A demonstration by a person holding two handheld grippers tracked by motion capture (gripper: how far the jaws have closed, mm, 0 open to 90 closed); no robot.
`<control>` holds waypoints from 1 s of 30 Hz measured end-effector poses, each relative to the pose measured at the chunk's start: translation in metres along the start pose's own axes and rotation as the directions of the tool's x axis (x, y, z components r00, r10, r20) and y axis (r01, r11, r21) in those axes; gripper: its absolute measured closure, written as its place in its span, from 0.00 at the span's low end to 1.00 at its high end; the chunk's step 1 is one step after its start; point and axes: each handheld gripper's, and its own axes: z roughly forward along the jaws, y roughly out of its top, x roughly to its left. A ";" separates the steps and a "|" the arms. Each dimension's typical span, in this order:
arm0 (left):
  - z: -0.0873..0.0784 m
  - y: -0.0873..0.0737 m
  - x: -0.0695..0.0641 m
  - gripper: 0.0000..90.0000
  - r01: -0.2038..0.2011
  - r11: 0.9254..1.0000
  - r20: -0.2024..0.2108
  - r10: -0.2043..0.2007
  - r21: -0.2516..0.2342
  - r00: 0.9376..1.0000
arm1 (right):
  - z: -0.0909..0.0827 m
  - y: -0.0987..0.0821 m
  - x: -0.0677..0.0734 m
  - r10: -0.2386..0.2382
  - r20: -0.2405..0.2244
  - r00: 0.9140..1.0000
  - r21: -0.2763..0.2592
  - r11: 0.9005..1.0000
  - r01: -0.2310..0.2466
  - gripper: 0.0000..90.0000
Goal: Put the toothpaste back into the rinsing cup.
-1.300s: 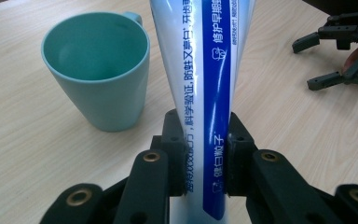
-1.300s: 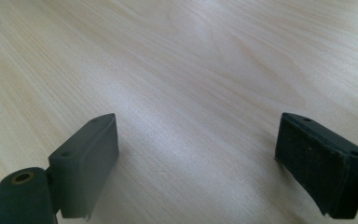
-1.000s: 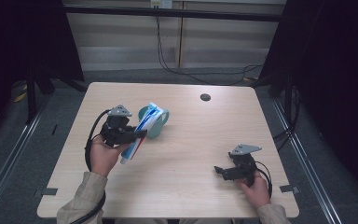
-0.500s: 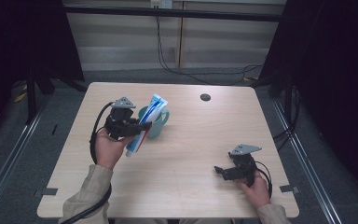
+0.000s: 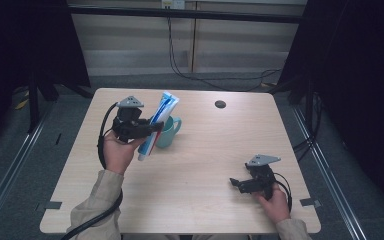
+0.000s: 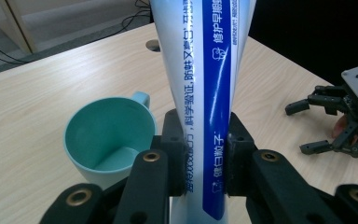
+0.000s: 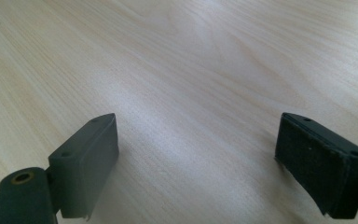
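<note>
Left gripper (image 6: 204, 161) clamps a toothpaste tube (image 6: 200, 70), teal mug (image 6: 109, 135) at its 9 o'clock; right gripper (image 7: 196, 163) rests wide apart on the table (image 7: 191, 56)

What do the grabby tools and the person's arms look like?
Each gripper is black, with two flat, blocky jaws on jointed links with brass-coloured pins. The left gripper and the right gripper each carry a grey three-cornered plate with small holes on top. A black cable trails from each. The person wears beige long sleeves.
</note>
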 end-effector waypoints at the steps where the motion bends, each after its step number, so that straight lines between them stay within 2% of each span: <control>1: 0.000 0.001 0.001 0.84 0.000 1.000 -0.001 0.000 -0.004 1.000 | 0.000 0.000 0.000 0.001 0.000 1.000 0.000 1.000 -0.001 0.14; 4: 0.000 0.002 0.002 0.84 0.003 1.000 -0.005 -0.003 -0.003 1.000 | 0.000 0.000 0.000 0.002 0.000 1.000 0.001 1.000 -0.002 0.14; 10: 0.002 0.004 0.005 0.84 0.024 0.999 -0.019 -0.024 -0.034 1.000 | 0.000 0.000 0.000 0.001 0.000 1.000 0.000 1.000 -0.001 0.14; 13: 0.002 0.006 0.005 0.84 0.020 0.999 -0.038 -0.022 -0.045 0.999 | 0.000 0.000 0.000 0.002 0.000 1.000 0.001 1.000 -0.002 0.14; 21: 0.001 0.012 0.008 0.84 0.018 0.998 -0.046 -0.021 -0.061 0.999 | 0.000 0.000 0.000 0.001 0.000 1.000 0.000 1.000 -0.001 0.14; 27: 0.003 0.015 0.010 0.84 0.033 0.996 -0.047 -0.037 -0.081 0.998 | 0.000 0.000 0.000 0.001 0.000 1.000 0.000 1.000 -0.001 0.14; 30: 0.004 0.017 0.011 0.84 0.032 0.997 -0.051 -0.036 -0.076 0.998 | 0.000 0.000 0.000 0.000 0.001 1.000 0.000 1.000 0.000 0.14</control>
